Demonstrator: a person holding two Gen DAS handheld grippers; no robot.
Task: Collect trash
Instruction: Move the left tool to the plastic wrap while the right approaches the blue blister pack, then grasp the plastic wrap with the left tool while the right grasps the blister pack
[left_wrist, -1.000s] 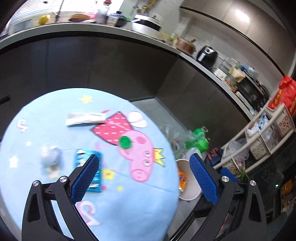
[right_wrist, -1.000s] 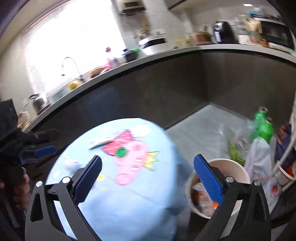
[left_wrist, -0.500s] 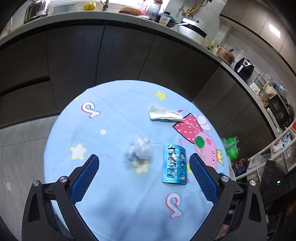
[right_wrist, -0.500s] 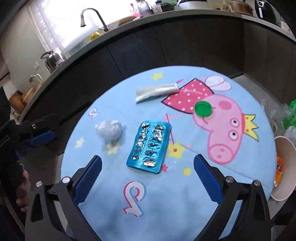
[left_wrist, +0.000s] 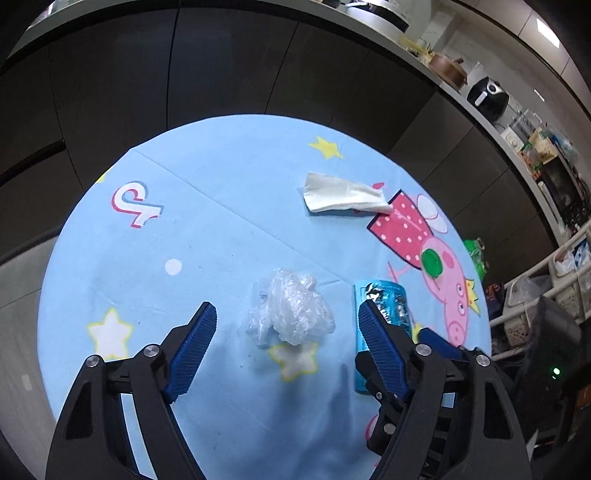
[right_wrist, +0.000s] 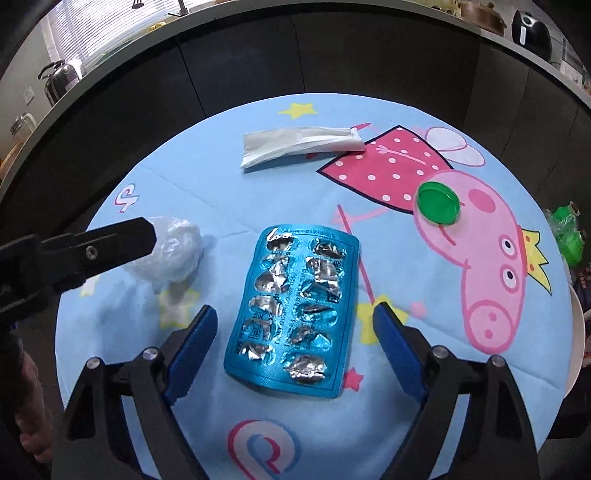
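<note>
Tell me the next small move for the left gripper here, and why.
Probably ease the left gripper down and close on the crumpled plastic wrap. Its jaws stand open with the wrap lying between and just ahead of them on the tablecloth, untouched.

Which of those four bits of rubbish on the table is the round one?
The green bottle cap, lying on the cartoon pig's face. The blister pack is a flat rectangle, the white tissue long and folded, the plastic wrap a crumpled lump.
</note>
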